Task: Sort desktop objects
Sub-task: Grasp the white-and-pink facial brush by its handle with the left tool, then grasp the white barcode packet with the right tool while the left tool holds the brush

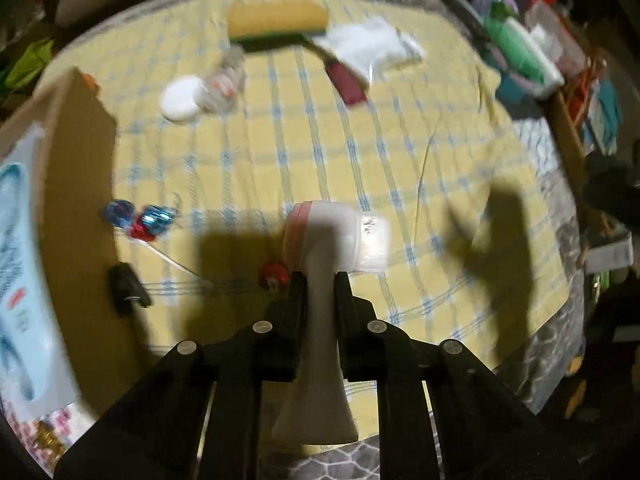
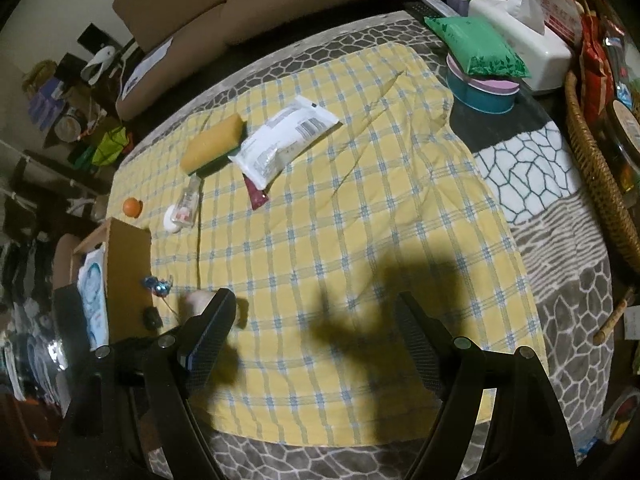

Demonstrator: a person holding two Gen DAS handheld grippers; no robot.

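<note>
**Now: left gripper pinching the brush handle, lift pending**

Leftmost, the cardboard box (image 1: 76, 168) is standing open at the cloth's edge with a pale blue packet (image 1: 16, 280) sitting inside it; judged to be the sorting bin. Just beside its wall, a black clip (image 1: 127, 289) and some blue-and-red trinkets (image 1: 140, 218) are lying on the yellow checked cloth (image 1: 320, 140).

At centre, the left gripper (image 1: 320, 280) is pressing its fingers (image 1: 296, 292) against the slim neck of a white brush (image 1: 324, 240) with a pink-rimmed head. The head is pointing away over the cloth. A small red object (image 1: 273, 275) is sitting close to the left finger. Step in hand, as judged: grasping the brush.

Farther back, a small bottle (image 1: 200, 94), a sponge (image 1: 278, 20), a white pouch (image 1: 372, 46) and a maroon sachet (image 1: 346, 82) are waiting.

To the right, the right gripper (image 2: 316, 312) is hovering with its fingers spread wide, holding nothing.

Next move likely calls for lifting clear of the red object, then swinging left over the box wall.
</note>
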